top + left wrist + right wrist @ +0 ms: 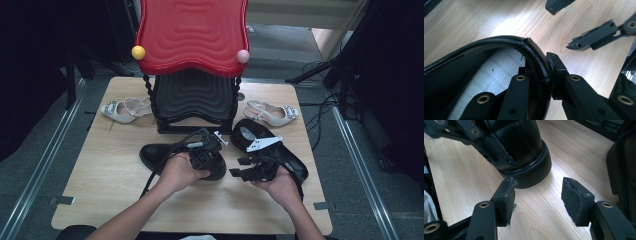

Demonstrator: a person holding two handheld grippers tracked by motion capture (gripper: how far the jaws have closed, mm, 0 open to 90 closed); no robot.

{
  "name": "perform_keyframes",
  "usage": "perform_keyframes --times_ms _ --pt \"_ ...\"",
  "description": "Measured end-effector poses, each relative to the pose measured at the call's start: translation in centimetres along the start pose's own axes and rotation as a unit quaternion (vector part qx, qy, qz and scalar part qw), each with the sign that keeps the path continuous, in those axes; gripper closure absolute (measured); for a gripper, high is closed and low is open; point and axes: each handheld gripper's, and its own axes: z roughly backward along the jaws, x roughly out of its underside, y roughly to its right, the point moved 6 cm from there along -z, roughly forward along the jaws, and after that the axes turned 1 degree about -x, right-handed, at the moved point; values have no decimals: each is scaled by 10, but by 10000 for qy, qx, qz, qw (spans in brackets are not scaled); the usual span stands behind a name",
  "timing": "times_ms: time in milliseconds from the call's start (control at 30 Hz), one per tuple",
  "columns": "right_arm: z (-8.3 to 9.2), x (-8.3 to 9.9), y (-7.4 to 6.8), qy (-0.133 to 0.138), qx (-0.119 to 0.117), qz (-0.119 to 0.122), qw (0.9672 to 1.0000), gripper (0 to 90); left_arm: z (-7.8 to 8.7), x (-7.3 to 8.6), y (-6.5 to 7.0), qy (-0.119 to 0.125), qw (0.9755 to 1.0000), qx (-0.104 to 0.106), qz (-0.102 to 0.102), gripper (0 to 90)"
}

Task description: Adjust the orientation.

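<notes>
Shoes crowd a small wooden table [100, 170] where a person works a handheld gripper in each hand. The left gripper [206, 161] has clamped the heel rim of a black leather shoe [157, 152] lying toe to the left just in front of a black tiered rack [192, 102]. In the left gripper view, one jaw sits inside the collar against the pale lining and the other presses the outer leather, so the padded rim [534, 53] is pinched between them.

The right gripper [245, 172] hovers just beside it, jaws spread and holding nothing; its own camera looks between bare pads [505, 200] at the shoe's heel [529, 173] ahead. A second black shoe [280, 150] lies at an angle just behind that hand. Two pale heeled sandals [122, 110] [272, 114] rest on either side of the rack, under a red wavy-topped shelf [192, 35].

Risk lies in the narrow bite. Only the rim is caught, so the shoe's weight could swing the toe down on a lift, and soft leather may fold and slip free. A careless swing could also knock the neighbouring shoe or catch the rack's lower tier.
</notes>
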Motion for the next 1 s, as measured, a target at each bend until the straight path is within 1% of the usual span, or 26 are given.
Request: perform_keyframes --times_ms 67,100,133,200,233,367,400,433,467,533,567,600,633,667,700,733,800,867,900,933,1000 --pt "0 2 0 -1 22 -39 10000 455 -5 0 2 -31 10000 -40 13 802" --pt "0 2 0 -5 25 -43 10000 455 -7 0 2 -84 10000 -30 -7 801" --pt "1 3 0 -16 28 -40 10000 455 -8 0 2 -96 10000 2 23 798" --pt "0 4 0 -31 42 -34 10000 455 -10 -1 2 -69 10000 30 61 788" --pt "1 4 0 -36 50 -50 10000 455 -11 -1 2 -2 9997 191 134 779" --pt "2 6 1 -34 59 -65 10000 455 -11 -1 2 27 9997 206 84 755" --pt "2 7 1 -35 64 -81 9999 455 -7 -2 2 135 9996 241 72 737" --pt "2 7 1 -28 68 -98 9999 455 -7 -2 2 135 9996 241 72 717" --pt "3 7 2 -27 68 -102 9999 455 -2 -4 2 245 9994 234 39 697" --pt "3 7 2 -23 64 -92 9999 455 1 -4 3 286 9993 256 18 681" --pt "3 7 1 -18 59 -93 9999 455 4 -5 4 330 9991 262 -25 653" --pt "4 7 1 -10 55 -99 9999 455 10 -4 5 416 9988 247 -75 604" --pt "4 7 0 -7 49 -106 9999 455 13 -4 5 424 9988 185 -140 588" --pt "4 7 0 -7 49 -106 9999 455 13 -4 5 424 9988 185 -140 573" --pt "4 7 0 1 44 -106 9999 455 17 -3 5 470 9986 163 -190 573" --pt "4 7 -1 13 35 -109 9999 455 25 -3 5 610 9976 240 -216 542" --pt "5 6 -1 31 16 -94 9999 455 33 -2 5 717 9968 319 -168 510" --pt "4 6 -1 41 11 -97 9999 455 36 -1 4 745 9965 324 -183 496" --pt "4 6 -1 52 1 -85 10000 455 40 0 4 779 9963 314 -177 486" --pt "5 5 -2 56 -5 -106 9999 455 48 3 1 865 9956 322 -145 470" --pt "4 5 -3 58 -23 -89 9999 455 55 5 -2 938 9950 322 -138 453"
